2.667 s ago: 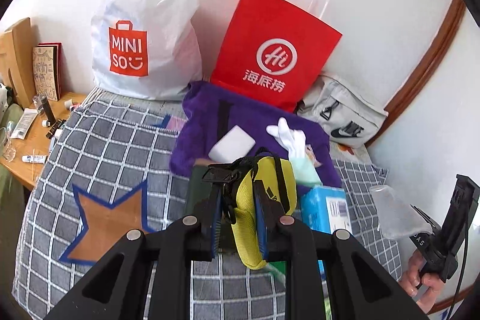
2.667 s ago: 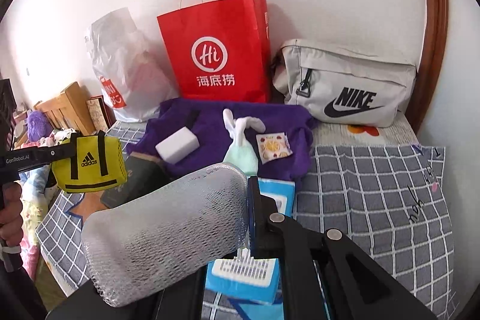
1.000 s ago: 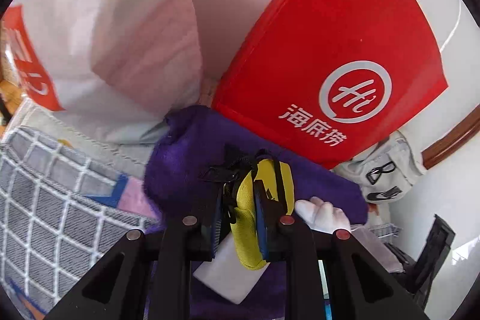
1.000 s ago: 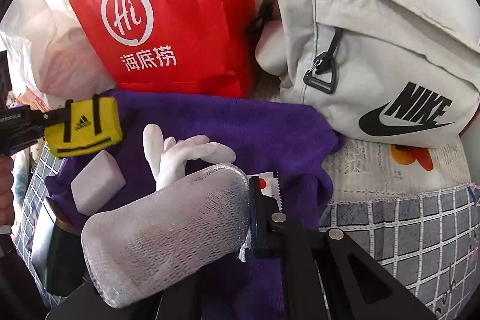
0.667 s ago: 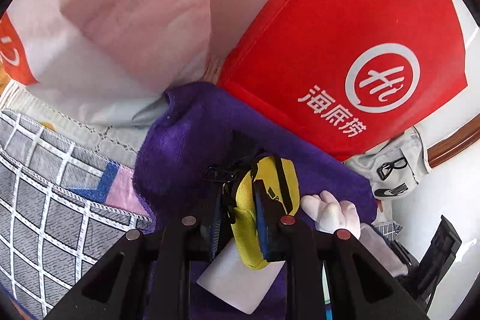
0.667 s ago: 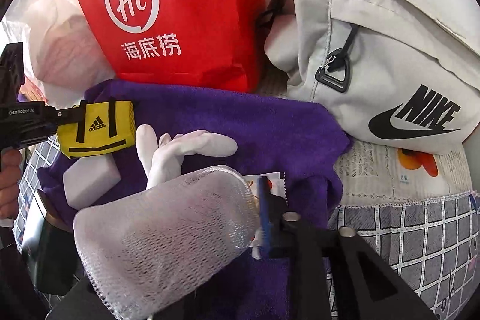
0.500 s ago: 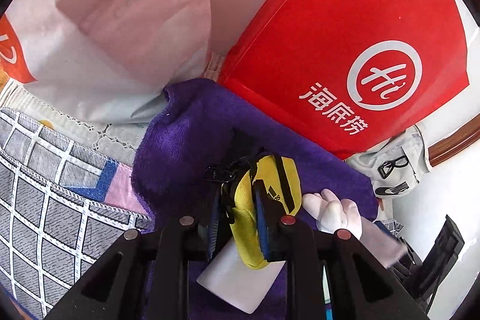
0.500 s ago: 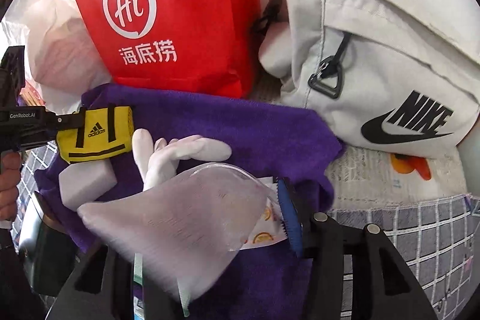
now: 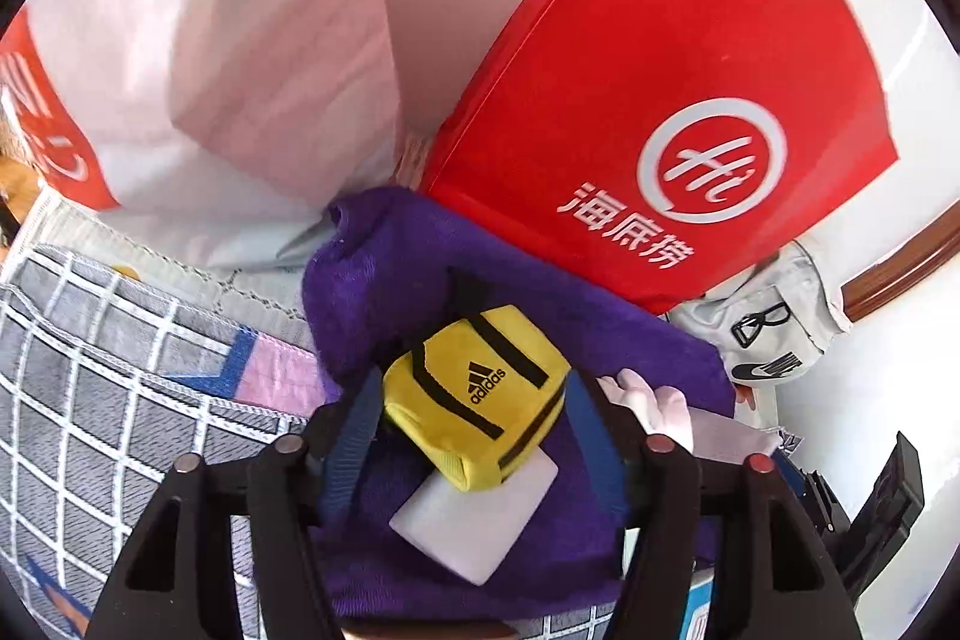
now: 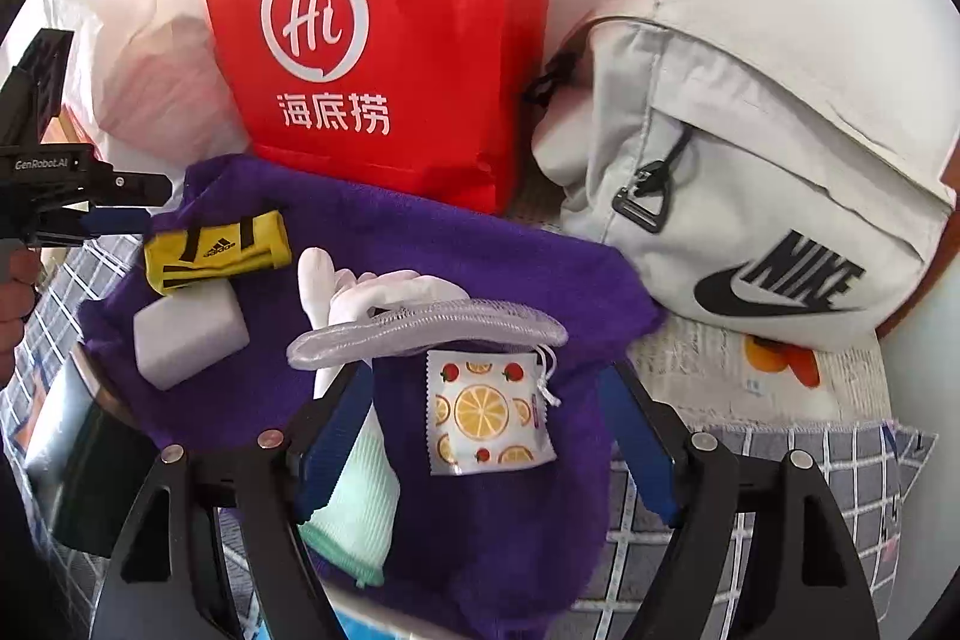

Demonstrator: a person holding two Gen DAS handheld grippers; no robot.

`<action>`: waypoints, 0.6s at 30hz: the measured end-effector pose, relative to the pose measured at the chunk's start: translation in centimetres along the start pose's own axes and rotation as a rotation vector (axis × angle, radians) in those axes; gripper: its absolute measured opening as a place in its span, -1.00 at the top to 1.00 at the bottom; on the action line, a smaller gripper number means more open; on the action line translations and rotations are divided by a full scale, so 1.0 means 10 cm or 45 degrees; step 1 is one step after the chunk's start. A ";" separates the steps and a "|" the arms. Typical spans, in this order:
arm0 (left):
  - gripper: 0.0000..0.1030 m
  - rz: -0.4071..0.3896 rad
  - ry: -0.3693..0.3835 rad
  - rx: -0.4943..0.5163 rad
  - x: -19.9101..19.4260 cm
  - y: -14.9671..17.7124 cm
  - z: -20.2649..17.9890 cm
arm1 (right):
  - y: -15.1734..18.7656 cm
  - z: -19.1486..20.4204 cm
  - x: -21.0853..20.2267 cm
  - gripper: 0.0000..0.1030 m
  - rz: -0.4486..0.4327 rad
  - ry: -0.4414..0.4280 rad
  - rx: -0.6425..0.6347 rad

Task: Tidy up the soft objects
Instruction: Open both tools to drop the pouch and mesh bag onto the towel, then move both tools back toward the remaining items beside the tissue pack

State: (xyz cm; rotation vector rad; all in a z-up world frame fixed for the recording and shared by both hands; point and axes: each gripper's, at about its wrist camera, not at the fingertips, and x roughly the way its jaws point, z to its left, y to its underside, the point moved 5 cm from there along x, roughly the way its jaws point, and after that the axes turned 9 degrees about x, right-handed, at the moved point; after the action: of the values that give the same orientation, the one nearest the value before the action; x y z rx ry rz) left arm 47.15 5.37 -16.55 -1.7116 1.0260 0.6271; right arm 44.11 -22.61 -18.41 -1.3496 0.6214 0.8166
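1. On the purple towel (image 10: pixel 480 250), near its left edge, the yellow pouch (image 10: pixel 216 247) lay beside a white foam block (image 10: pixel 189 334).
2. Left gripper (image 9: pixel 474 418): jaws opening, pouch between them, apparently released.
3. Right gripper (image 10: pixel 486 418): jaws opening, holding nothing; the mesh bag (image 10: pixel 426 325) sagged flat over a white glove (image 10: pixel 360 292), probably dropped to gather soft things together.
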 end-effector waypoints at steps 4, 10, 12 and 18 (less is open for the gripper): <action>-0.24 -0.011 -0.004 -0.004 -0.17 0.06 -0.05 | 0.12 -0.06 -0.19 -0.52 0.003 0.012 0.017; -0.24 -0.038 -0.022 0.046 -0.48 0.25 -0.18 | 0.34 -0.08 -0.52 -0.52 -0.018 -0.012 0.077; -0.24 -0.051 -0.041 0.073 -0.60 0.33 -0.24 | 0.42 -0.06 -0.63 -0.52 -0.021 -0.026 0.101; -0.24 -0.115 -0.116 0.165 -1.03 0.61 -0.35 | 0.73 0.11 -0.95 -0.52 -0.034 -0.057 0.122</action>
State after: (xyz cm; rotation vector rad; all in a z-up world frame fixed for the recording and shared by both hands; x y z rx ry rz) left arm 36.50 4.79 -10.11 -1.5925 0.9009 0.5631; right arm 32.51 -22.80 -15.02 -1.2471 0.5985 0.7840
